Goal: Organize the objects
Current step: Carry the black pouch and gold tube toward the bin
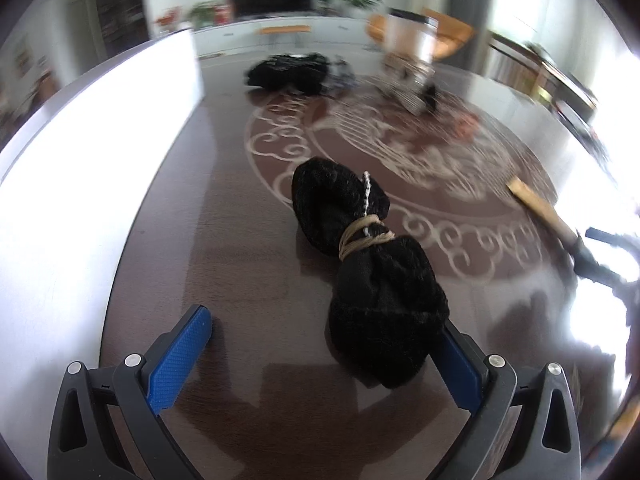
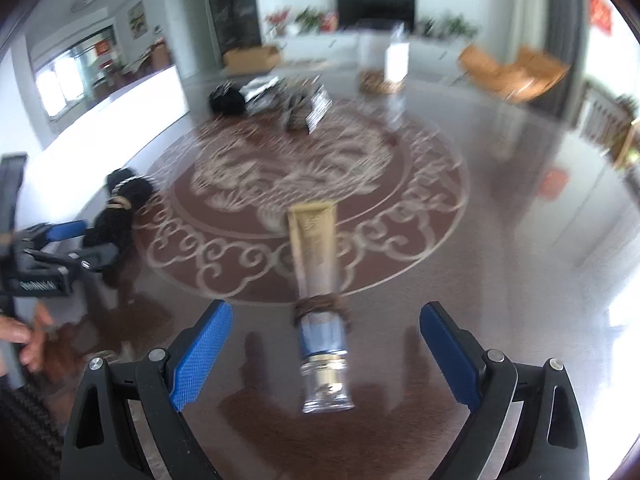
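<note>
A black knit bundle tied with tan string lies on the dark brown table. My left gripper is open around its near end, and the bundle rests against the right finger. A cream and gold tube with a clear cap and a brown band lies lengthwise between the fingers of my open right gripper, touching neither finger. In the left wrist view, the tube and right gripper show at the right edge. The right wrist view has the bundle and left gripper at its left.
A heap of black and patterned items lies at the table's far side, with an upright white package to its right. A white surface borders the table on the left. A person's hand shows at the left edge.
</note>
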`<action>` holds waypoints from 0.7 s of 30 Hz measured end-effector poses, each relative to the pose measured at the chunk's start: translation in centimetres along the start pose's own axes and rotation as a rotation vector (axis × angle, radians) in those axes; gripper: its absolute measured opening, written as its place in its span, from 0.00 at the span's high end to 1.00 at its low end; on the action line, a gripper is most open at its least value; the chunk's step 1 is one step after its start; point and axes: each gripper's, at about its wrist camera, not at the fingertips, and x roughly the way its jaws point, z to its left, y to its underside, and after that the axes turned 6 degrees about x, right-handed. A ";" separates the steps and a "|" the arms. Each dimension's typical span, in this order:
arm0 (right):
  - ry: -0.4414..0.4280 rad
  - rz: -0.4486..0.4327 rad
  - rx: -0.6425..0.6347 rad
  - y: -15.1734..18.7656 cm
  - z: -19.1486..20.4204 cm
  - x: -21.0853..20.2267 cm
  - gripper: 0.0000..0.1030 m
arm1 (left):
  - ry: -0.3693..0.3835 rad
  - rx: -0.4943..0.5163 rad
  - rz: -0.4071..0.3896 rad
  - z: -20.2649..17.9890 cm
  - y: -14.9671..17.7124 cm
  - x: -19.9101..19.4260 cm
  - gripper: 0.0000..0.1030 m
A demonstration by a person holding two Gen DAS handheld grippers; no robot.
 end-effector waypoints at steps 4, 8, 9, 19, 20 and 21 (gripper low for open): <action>0.045 0.133 -0.056 -1.7 0.4 0.5 0.08 | 0.020 0.022 0.052 0.1 -0.6 0.1 0.00; 0.058 0.237 -0.117 -3.0 1.8 2.4 0.08 | 0.010 -0.014 0.100 0.1 -1.7 0.7 0.00; 0.064 0.258 -0.138 -3.3 2.3 3.0 0.11 | 0.010 -0.011 0.090 0.1 -1.9 0.6 0.14; -0.010 0.346 0.021 -2.8 2.0 1.8 0.74 | 0.094 -0.094 -0.145 1.5 0.4 -6.6 0.82; -0.036 0.334 0.059 -2.9 1.7 1.4 0.74 | 0.102 -0.111 -0.170 1.6 0.6 -7.8 0.82; -0.063 0.317 0.094 -3.0 1.5 0.8 0.74 | 0.106 -0.119 -0.184 1.7 0.6 -8.6 0.82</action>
